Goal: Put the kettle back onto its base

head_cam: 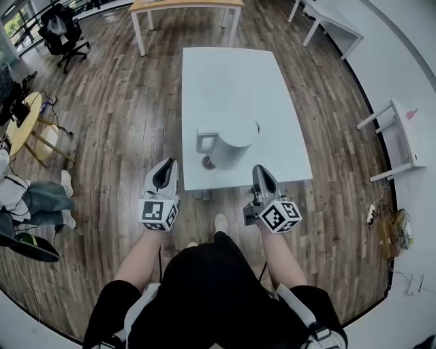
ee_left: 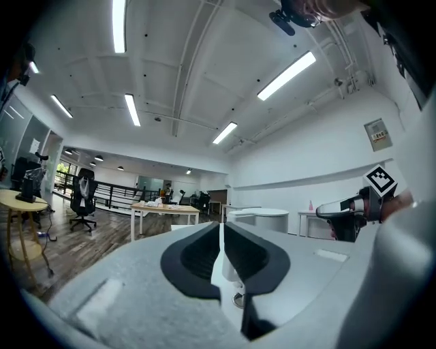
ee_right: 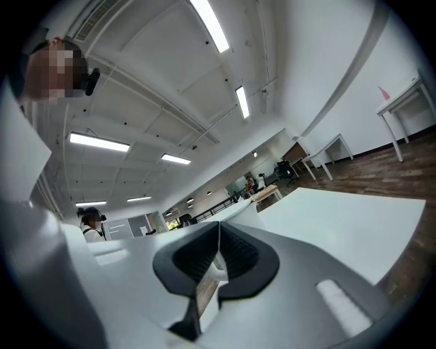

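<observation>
A white kettle (head_cam: 231, 143) stands near the front edge of the white table (head_cam: 231, 75), its handle (head_cam: 206, 141) turned left. A dark round part (head_cam: 208, 162) shows under its front left side; I cannot tell if that is the base. Both grippers hang off the table's front edge, level and apart from the kettle. My left gripper (head_cam: 165, 165) has its jaws nearly together with nothing between them (ee_left: 221, 235); the kettle (ee_left: 262, 219) lies ahead of it. My right gripper (head_cam: 261, 170) is shut and empty (ee_right: 218, 235), and shows in the left gripper view (ee_left: 344, 208).
A wooden-topped table (head_cam: 184, 5) stands beyond the white one. An office chair (head_cam: 61, 34) and a small round yellow table (head_cam: 24, 129) are at the left, where a person's legs (head_cam: 37, 201) show. A white bench (head_cam: 402, 136) and a power strip (head_cam: 371, 215) are at the right.
</observation>
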### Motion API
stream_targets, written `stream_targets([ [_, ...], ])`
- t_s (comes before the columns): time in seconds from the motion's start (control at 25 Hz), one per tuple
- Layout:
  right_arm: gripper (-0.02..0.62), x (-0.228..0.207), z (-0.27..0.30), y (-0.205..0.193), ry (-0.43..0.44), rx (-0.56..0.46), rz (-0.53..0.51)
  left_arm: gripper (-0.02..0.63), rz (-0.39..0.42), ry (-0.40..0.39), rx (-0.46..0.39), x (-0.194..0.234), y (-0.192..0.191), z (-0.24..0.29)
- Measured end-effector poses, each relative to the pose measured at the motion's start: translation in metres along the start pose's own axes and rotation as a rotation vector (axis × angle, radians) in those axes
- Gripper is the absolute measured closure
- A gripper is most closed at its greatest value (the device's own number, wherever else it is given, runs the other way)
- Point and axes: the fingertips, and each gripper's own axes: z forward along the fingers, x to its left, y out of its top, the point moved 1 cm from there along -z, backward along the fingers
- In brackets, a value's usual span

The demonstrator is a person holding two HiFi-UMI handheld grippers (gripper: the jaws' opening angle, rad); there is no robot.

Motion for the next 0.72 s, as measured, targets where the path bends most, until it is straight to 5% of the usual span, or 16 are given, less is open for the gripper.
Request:
stream_targets([
  [0.32, 0.592, 0.031, -0.041, -0.006, -0.038, -0.038, -0.103, 0.603, -0.004, -0.072, -0.019, -0.015, 0.010, -0.037],
  [0.72, 0.592, 0.033, -0.052, 0.003, 0.005, -0.021, -0.160, 0.603, -0.005, -0.065, -0.030, -0.031, 0.018, -0.046],
])
